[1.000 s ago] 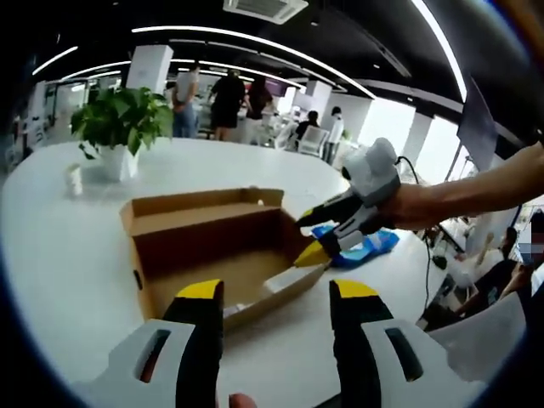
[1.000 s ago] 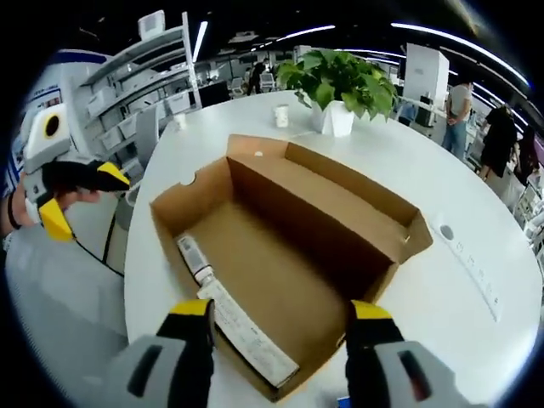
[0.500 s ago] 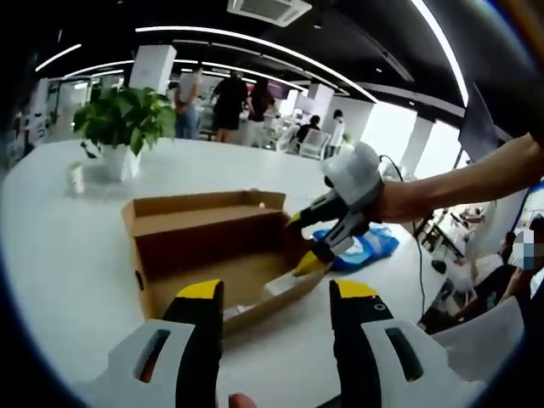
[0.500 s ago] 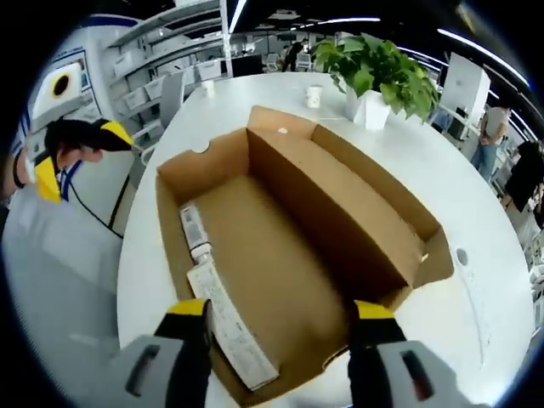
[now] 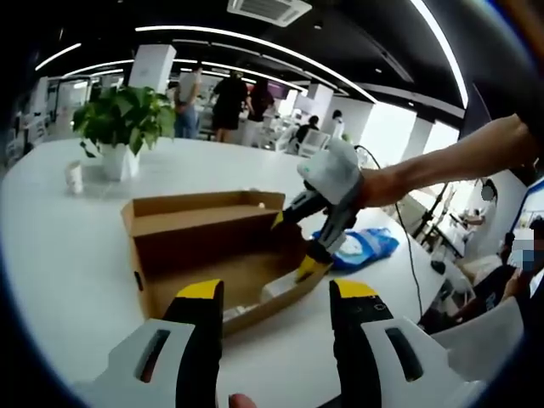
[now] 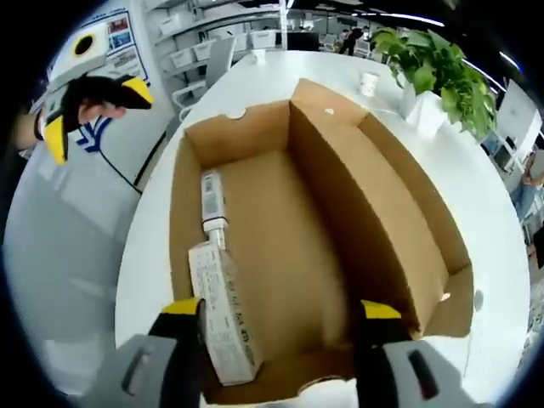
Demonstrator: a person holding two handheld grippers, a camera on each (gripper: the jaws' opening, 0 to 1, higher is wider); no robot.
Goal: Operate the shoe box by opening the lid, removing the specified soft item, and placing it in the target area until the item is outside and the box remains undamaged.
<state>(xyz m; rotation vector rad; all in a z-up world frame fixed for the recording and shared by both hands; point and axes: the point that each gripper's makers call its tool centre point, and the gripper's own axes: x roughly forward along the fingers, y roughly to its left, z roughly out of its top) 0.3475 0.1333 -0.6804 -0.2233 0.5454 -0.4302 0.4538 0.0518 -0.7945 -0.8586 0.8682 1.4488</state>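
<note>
Right claw [image 6: 276, 319] spread over the open box [image 6: 331, 212]; dropping crooked risks denting its near cardboard wall.

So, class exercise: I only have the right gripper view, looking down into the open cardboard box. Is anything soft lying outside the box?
Observer: Yes. In the left gripper view a blue soft pack lies on the white table, beside the box.
Operator: Where is my right gripper relative to that pack?
Observer: The right gripper hangs over the box end nearest the pack, jaws apart and holding nothing. The pack lies just behind it.
</note>
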